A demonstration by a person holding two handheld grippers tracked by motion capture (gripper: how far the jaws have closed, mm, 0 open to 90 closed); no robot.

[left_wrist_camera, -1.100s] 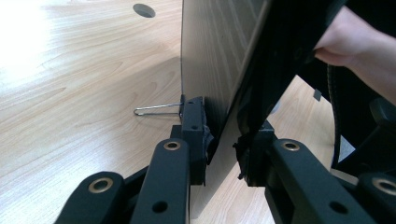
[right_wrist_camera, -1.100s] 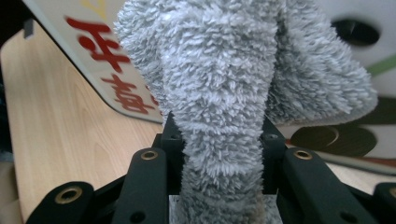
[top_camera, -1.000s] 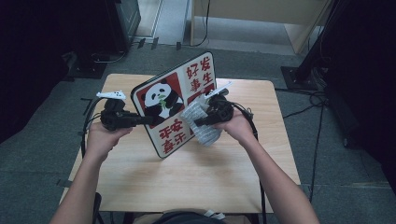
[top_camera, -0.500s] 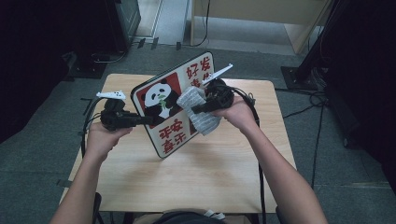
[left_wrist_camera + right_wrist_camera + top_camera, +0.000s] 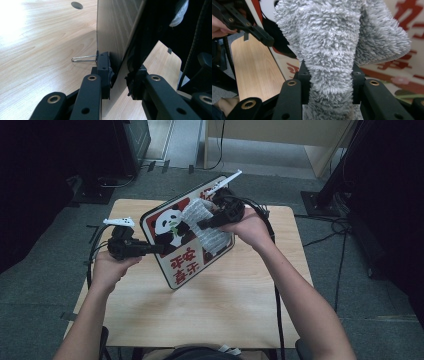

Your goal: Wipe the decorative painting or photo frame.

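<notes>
A board (image 5: 182, 265) printed with a panda and red characters stands tilted above the wooden table (image 5: 235, 305). My left gripper (image 5: 152, 249) is shut on the board's left edge; in the left gripper view its jaws (image 5: 119, 77) pinch the thin board (image 5: 112, 37) from both sides. My right gripper (image 5: 202, 224) is shut on a grey fluffy cloth (image 5: 212, 239), which lies against the board's printed face near its upper half. In the right gripper view the cloth (image 5: 329, 45) bulges out between the jaws (image 5: 329, 75), with the board (image 5: 409, 15) just behind it.
A thin wire loop (image 5: 83, 58) sticks out by the left jaw over the table (image 5: 37, 50). The table has a round hole (image 5: 76, 5) at the far side. Cables trail from both grippers. Dark floor and stands surround the table.
My right gripper has moved up and toward the board's far top edge, dragging the cloth across the printed face. The left gripper and the board have stayed put.
</notes>
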